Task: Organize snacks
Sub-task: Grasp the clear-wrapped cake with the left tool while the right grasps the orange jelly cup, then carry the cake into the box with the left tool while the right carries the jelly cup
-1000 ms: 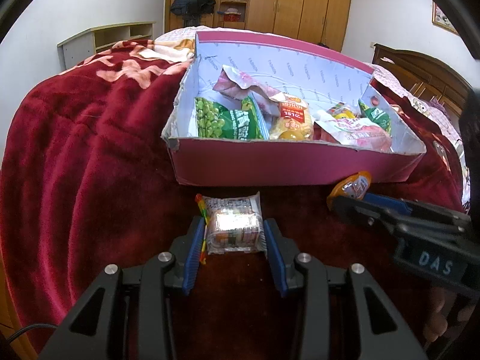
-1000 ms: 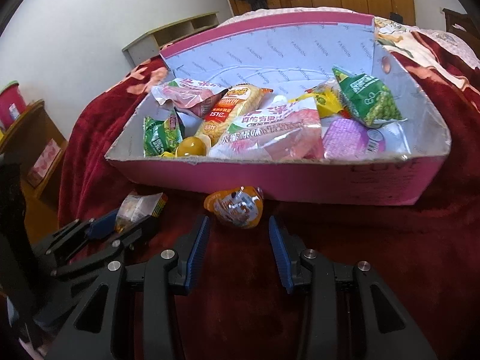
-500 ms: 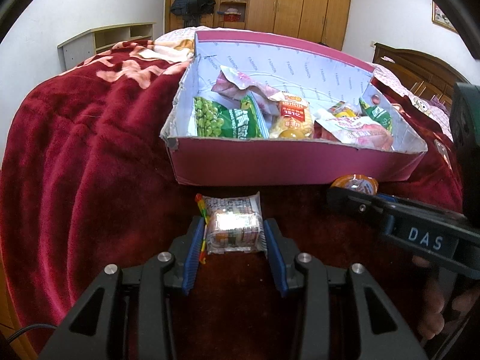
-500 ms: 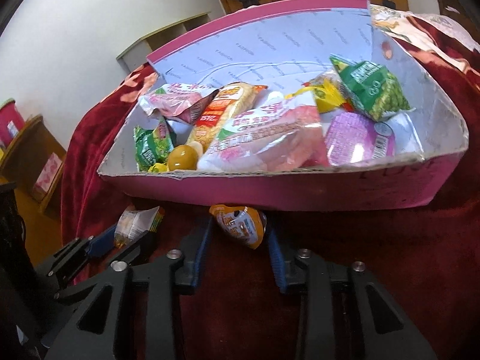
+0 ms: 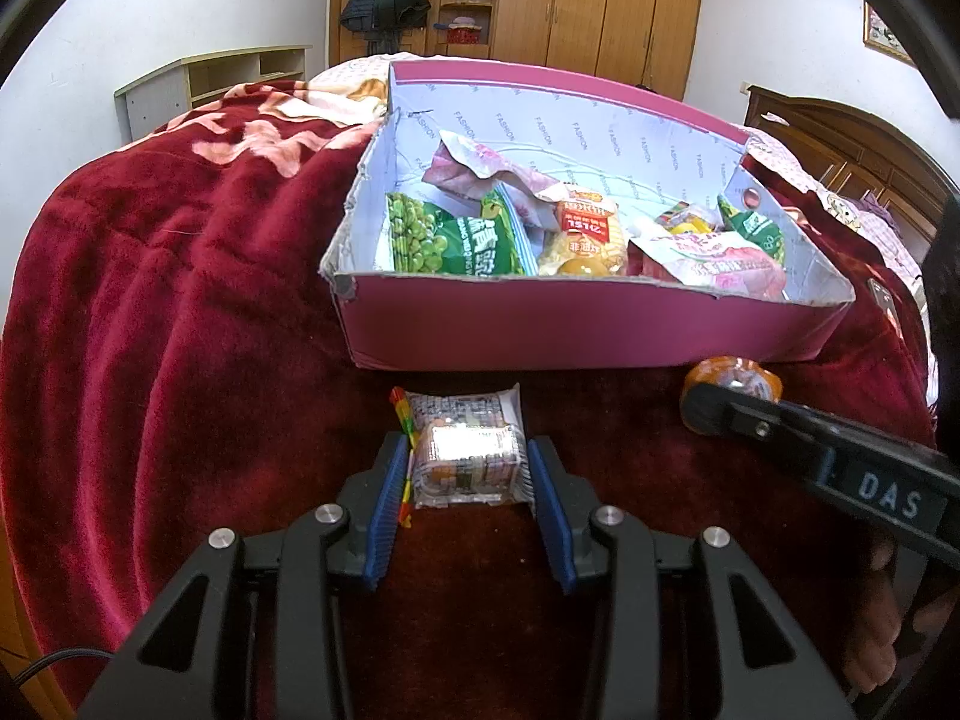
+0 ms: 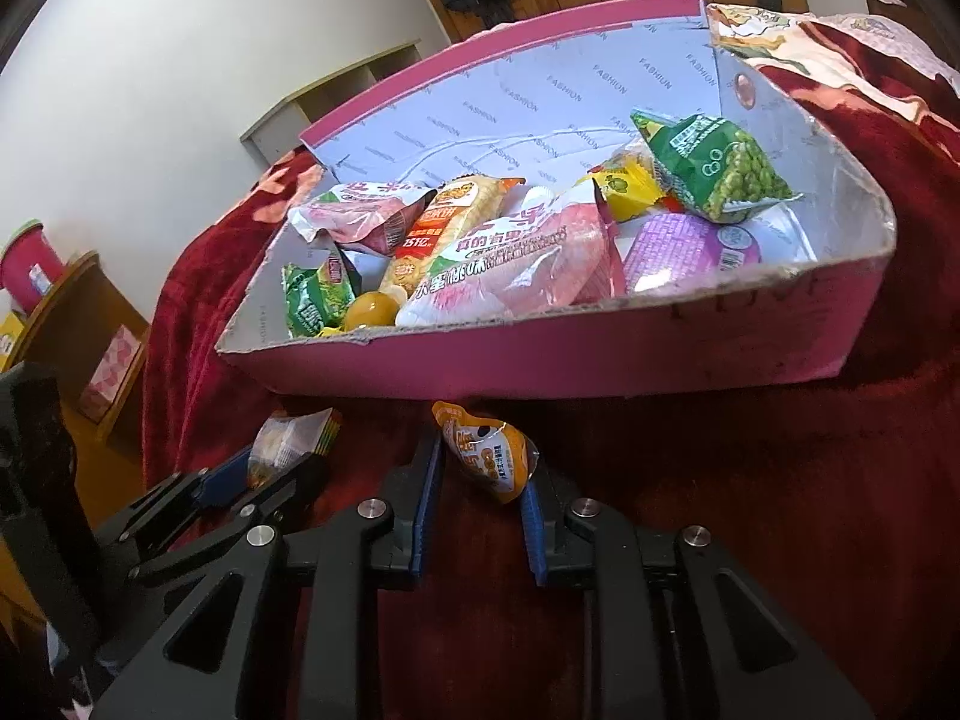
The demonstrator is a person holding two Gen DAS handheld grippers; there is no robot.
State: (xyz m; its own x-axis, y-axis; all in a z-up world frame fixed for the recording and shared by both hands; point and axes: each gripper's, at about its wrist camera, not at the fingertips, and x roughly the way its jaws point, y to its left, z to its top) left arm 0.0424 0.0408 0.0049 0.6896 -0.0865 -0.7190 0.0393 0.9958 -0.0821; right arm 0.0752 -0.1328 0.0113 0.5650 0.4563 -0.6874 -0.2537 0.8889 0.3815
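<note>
A pink cardboard box with several snack packets stands on the red blanket; it also shows in the right wrist view. My left gripper is shut on a clear-wrapped snack packet lying on the blanket in front of the box; that packet shows in the right wrist view. My right gripper is shut on an orange snack pouch and holds it tilted, just in front of the box wall. The pouch shows in the left wrist view at the right.
The red blanket covers the bed and drops off at the left. A low shelf and wooden wardrobes stand at the back. A wooden side stand with a pink container is at the left.
My right gripper closed on the orange pouch and lifted it, moving toward the box. My left gripper narrowed slightly around the clear packet and stayed in place.
</note>
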